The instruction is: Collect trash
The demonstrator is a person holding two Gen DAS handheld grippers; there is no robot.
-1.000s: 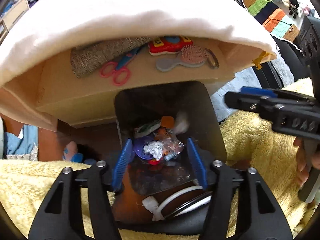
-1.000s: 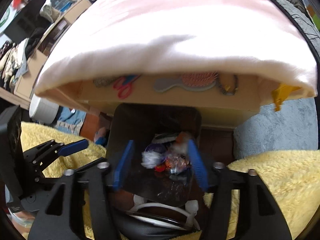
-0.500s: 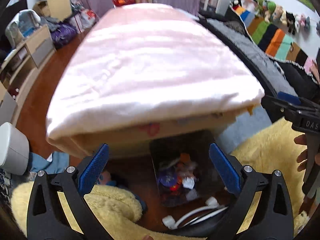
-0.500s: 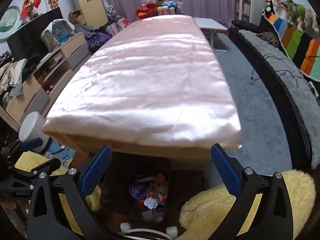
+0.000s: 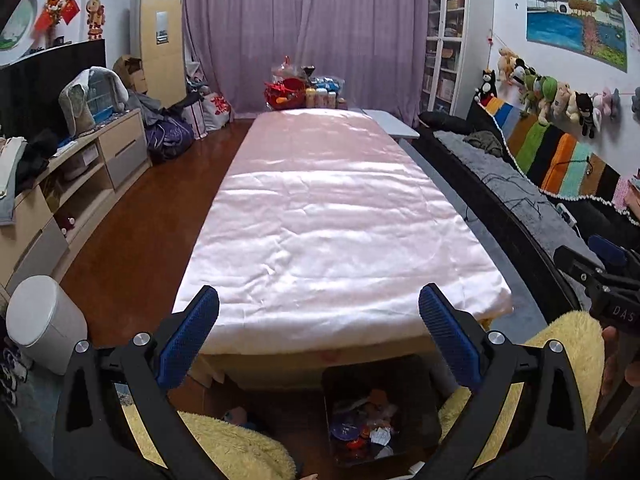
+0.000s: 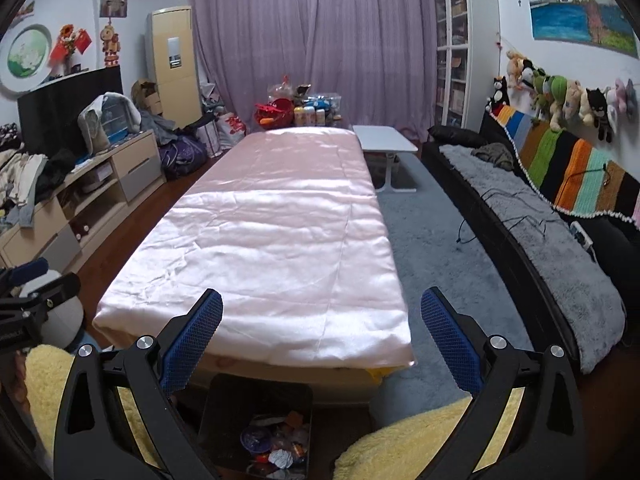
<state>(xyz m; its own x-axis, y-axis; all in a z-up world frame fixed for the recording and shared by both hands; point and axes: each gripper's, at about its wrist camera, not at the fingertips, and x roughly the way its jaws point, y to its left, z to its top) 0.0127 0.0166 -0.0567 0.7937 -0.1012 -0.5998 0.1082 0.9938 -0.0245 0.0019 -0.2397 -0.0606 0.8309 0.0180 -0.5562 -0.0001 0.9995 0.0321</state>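
Below, the black bin (image 5: 416, 392) stood on the floor at the near end of the pink-covered table (image 5: 332, 216), holding the trash (image 6: 276, 446), while the left claw (image 5: 318, 344) and right claw (image 6: 322, 346) hung above it, both spread wide with nothing between their blue pads.

bin (image 6: 256, 420) under table (image 6: 260, 240) end | trash (image 6: 276, 450) in bin (sofa (image 6: 532, 248) right)
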